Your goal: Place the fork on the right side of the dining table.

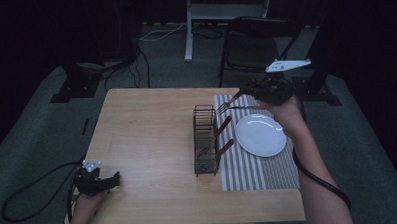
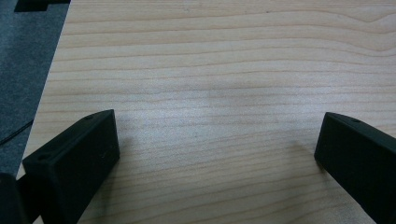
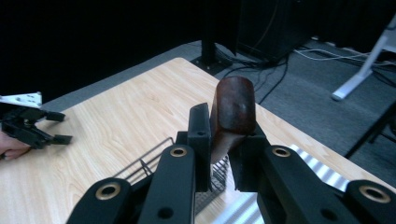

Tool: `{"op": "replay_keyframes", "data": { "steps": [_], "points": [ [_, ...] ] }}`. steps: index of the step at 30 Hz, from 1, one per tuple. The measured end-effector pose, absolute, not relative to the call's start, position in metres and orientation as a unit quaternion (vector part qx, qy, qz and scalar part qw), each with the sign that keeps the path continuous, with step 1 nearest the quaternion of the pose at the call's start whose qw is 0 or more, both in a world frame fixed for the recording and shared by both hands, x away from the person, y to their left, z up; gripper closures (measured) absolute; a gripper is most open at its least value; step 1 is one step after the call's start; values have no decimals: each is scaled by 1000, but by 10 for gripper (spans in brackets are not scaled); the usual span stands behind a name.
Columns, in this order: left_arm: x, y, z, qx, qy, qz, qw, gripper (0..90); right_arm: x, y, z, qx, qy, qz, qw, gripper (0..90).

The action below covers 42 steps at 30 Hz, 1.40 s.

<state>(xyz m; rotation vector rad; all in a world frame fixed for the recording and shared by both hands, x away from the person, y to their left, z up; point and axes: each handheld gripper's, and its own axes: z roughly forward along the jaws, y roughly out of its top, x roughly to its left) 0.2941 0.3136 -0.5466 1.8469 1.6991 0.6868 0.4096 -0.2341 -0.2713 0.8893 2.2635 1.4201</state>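
Right claw [image 1: 246, 94] grips a fork [image 1: 229, 104] above the placemat [image 1: 248, 165]; two utensils remain racked [image 1: 205, 142]. Left claw [image 1: 110, 180] wide, idle.

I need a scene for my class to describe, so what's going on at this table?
A person is setting a place. The right gripper holds a wooden-handled fork above the far end of a striped placemat, beside a white plate. Two more wooden handles stick out of a wire rack. The left gripper rests open at the table's near left corner.
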Motion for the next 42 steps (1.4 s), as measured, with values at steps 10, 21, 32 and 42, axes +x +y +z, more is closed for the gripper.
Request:
{"op": "replay_keyframes", "data": {
  "steps": [10, 21, 32, 42],
  "points": [
    [294, 314, -547, 684, 629, 255, 267, 3, 400, -260, -278, 334, 781, 496, 181, 805],
    [294, 314, -547, 684, 629, 254, 267, 3, 386, -286, -308, 371, 770, 485, 185, 805],
    [294, 314, -547, 684, 630, 254, 266, 3, 349, -296, -349, 392, 763, 485, 171, 805],
    [294, 313, -547, 684, 630, 254, 266, 3, 322, -298, -389, 420, 753, 480, 160, 805]
  ]
}}
